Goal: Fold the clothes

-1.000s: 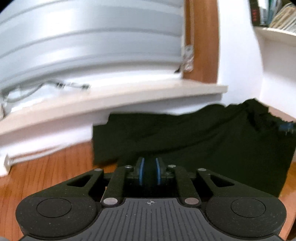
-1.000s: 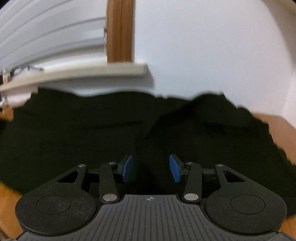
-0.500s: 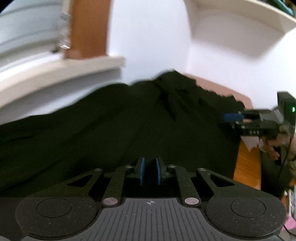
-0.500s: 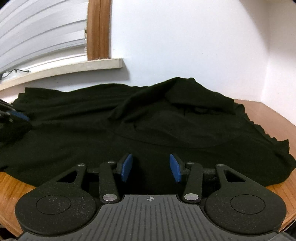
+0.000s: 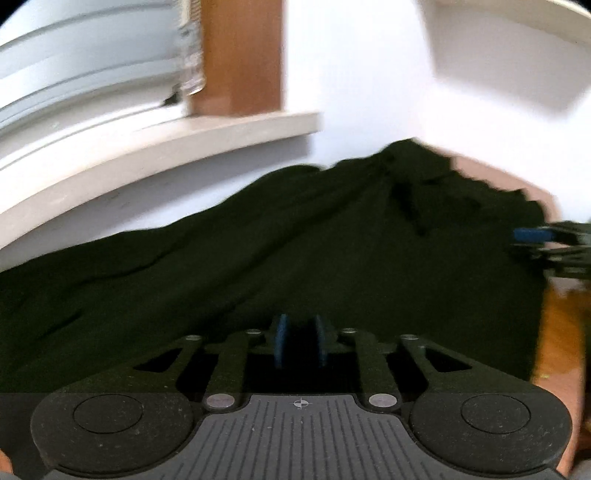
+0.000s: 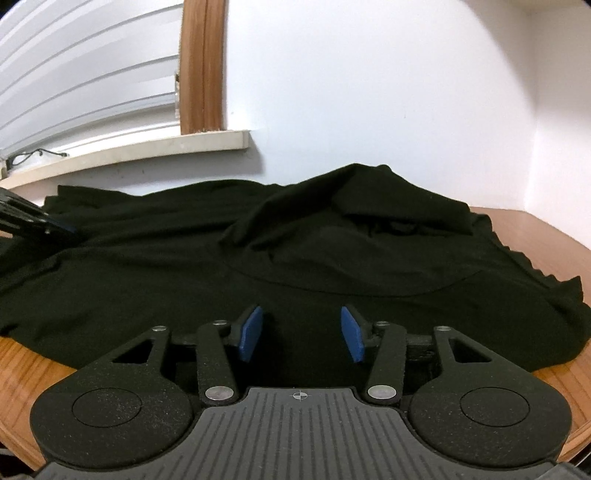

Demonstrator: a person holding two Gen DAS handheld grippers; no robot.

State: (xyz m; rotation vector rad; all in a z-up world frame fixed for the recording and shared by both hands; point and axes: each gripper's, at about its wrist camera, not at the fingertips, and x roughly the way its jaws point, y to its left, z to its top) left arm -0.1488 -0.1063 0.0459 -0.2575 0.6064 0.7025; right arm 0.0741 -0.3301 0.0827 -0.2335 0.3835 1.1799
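Observation:
A black garment (image 5: pixel 295 240) lies spread and rumpled on the wooden table (image 6: pixel 535 229), with a raised fold at its far middle (image 6: pixel 369 192). My left gripper (image 5: pixel 301 345) sits low over the garment's left part. Its jaws are opening, with a narrow gap; dark fabric shows in the gap, and I cannot tell whether the pads touch it. My right gripper (image 6: pixel 301 334) stands open over the garment's near edge, with cloth below its blue pads and nothing pinched. Each gripper shows at the edge of the other's view: the right gripper (image 5: pixel 535 234) and the left gripper (image 6: pixel 37 221).
A pale window sill (image 6: pixel 147 147) with blinds and a wooden frame (image 6: pixel 203 74) runs behind the garment, close to its far edge. White walls close the back and right. A white shelf (image 5: pixel 517 22) hangs above right. Bare wood (image 5: pixel 557 332) shows right of the garment.
The left gripper has swung from the garment's left end, where bare wood showed, to over the cloth, and its pads have parted slightly. The right gripper has barely moved and stays open.

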